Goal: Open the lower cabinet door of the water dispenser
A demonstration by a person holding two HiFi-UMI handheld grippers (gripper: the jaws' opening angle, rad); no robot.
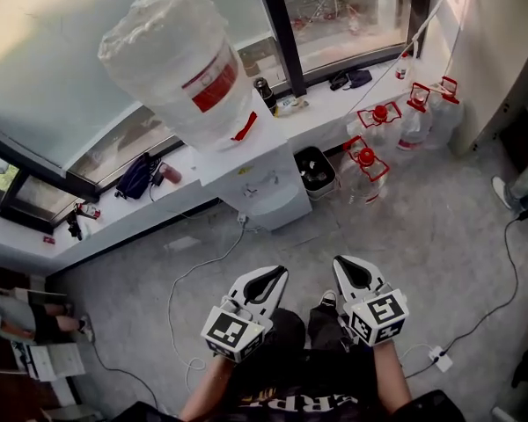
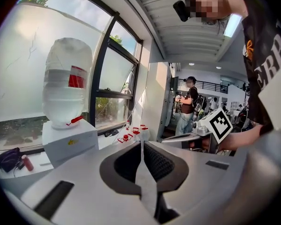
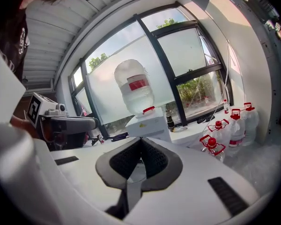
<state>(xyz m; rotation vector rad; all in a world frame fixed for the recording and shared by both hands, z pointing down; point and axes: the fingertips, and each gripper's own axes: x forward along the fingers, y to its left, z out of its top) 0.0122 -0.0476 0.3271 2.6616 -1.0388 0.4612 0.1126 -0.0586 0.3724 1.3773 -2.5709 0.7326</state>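
The white water dispenser (image 1: pixel 262 185) stands against the window ledge with a large wrapped bottle (image 1: pixel 178 60) on top. From this steep angle I see only its top and upper front; the lower cabinet door is not visible. My left gripper (image 1: pixel 278 275) and right gripper (image 1: pixel 341 263) hover side by side over the grey floor, a good step short of the dispenser and pointing at it. Both are shut with nothing between the jaws. The dispenser (image 2: pixel 69 143) sits far left of the left gripper (image 2: pixel 141 144), and the dispenser (image 3: pixel 148 124) is straight beyond the right gripper (image 3: pixel 140 140).
Several clear jugs with red caps (image 1: pixel 380 139) stand on the floor right of the dispenser, beside a black bin (image 1: pixel 315 170). Cables (image 1: pixel 190 280) cross the floor, with a power strip (image 1: pixel 438 356) at the right. A seated person's legs (image 1: pixel 26 319) are at the left.
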